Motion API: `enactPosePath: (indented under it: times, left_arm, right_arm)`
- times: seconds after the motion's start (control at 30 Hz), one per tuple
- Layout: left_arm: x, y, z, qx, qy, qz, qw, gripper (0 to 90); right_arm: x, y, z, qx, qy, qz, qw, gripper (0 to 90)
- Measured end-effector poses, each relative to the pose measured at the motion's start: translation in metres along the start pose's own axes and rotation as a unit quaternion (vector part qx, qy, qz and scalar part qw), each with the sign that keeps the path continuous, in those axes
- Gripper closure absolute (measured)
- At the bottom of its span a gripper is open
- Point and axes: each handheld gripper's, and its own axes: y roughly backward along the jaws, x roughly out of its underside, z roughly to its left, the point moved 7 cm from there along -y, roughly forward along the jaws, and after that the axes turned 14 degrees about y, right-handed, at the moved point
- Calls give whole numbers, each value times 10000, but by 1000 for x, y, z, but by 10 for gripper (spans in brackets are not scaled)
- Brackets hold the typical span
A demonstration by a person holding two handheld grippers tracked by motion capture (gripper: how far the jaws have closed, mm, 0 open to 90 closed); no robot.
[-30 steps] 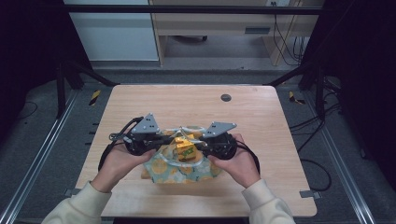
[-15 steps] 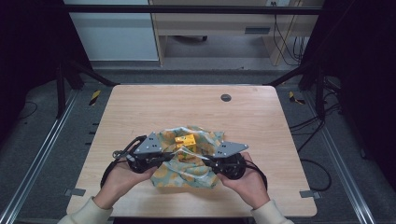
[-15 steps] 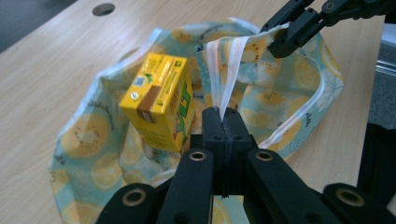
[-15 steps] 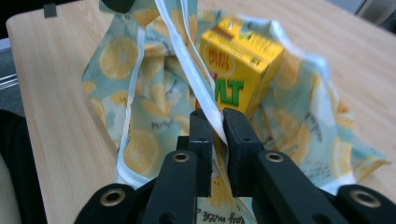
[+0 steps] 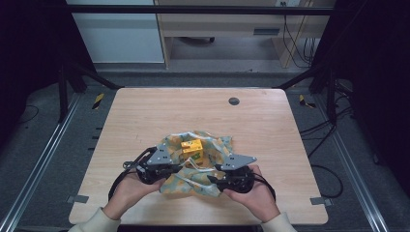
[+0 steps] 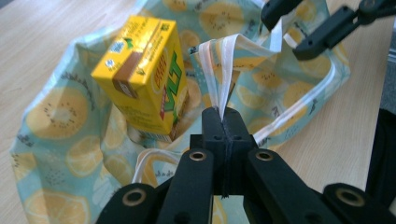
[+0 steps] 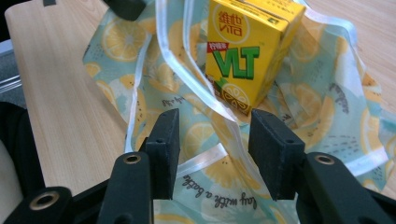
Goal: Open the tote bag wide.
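Lettering "VLT" is showing on the yellow drink carton (image 7: 250, 51) at upper centre, standing on lemon-print cloth (image 7: 322, 107), left gripper (image 6: 223, 116) pinching white ribbon (image 6: 219, 70), right gripper (image 7: 215, 135) spread.

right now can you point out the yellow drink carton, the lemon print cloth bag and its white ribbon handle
yellow drink carton (image 7: 243, 56), right gripper view, on its front face with the green letters
lemon print cloth bag (image 6: 51, 116), left gripper view, on the flat fabric left of the carton
white ribbon handle (image 6: 219, 70), left gripper view, on the strip rising from the shut jaws
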Motion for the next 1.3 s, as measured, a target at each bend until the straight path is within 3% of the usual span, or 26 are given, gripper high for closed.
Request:
enactPosePath:
  times: [0.4,0.5,0.53,0.57,0.6,0.63,0.7,0.77,0.83,0.93,0.97,1.0,1.03,1.07,1.1,1.17,1.23,1.3]
  left_arm:
    - [39,-22,-4,180,85,408,9990,900]
    - [49,-29,-5,173,66,518,9985,900]
    - [49,-29,-5,173,66,518,9985,900]
    - [52,-32,-5,164,81,543,9984,900]
    - [52,-32,-5,164,81,543,9984,900]
    - [54,-33,-6,147,61,568,9983,900]
    - [55,-33,-6,133,29,582,9982,900]
    - [57,-35,-5,98,9,613,9981,900]
    - [59,-36,-4,85,20,649,9979,900]
    - [60,-37,-3,97,34,673,9977,900]
    - [60,-38,-3,91,35,676,9977,900]
    - [60,-39,-3,97,30,699,9975,900]
    - [61,-41,-4,102,27,725,9973,900]
    - [61,-41,-4,102,27,725,9973,900]
    - [62,-43,-4,83,-15,773,9970,900]
    - [63,-44,-5,75,-24,795,9968,900]
    - [63,-47,-6,84,-32,820,9966,900]
    - [64,-47,-6,76,-26,826,9966,900]
  right_arm:
    - [-10,12,-16,226,-63,-137,9996,480]
    - [-18,13,-35,492,-116,-77,9987,479]
    - [-18,13,-35,492,-116,-77,9987,479]
    - [-20,8,-46,604,-109,58,9981,478]
    - [-20,8,-46,604,-109,58,9981,478]
    - [-19,-1,-58,691,-156,218,9972,480]
    - [-18,-6,-63,681,-211,303,9970,482]
    - [-15,-21,-75,611,-367,487,9963,496]
    - [-12,-31,-79,519,-418,646,9957,537]
    - [-9,-40,-89,416,-371,836,9949,751]
    - [-9,-40,-89,416,-371,836,9949,751]
    - [-10,-41,-92,409,-389,868,9946,818]
    - [-12,-42,-102,527,-373,913,9937,884]
    - [-12,-42,-102,527,-373,913,9937,884]
    - [-15,-42,-113,682,-400,905,9928,898]
    - [-16,-42,-119,746,-424,890,9923,900]
    - [-18,-43,-139,962,-569,821,9903,900]
    - [-16,-45,-143,989,-594,842,9897,900]
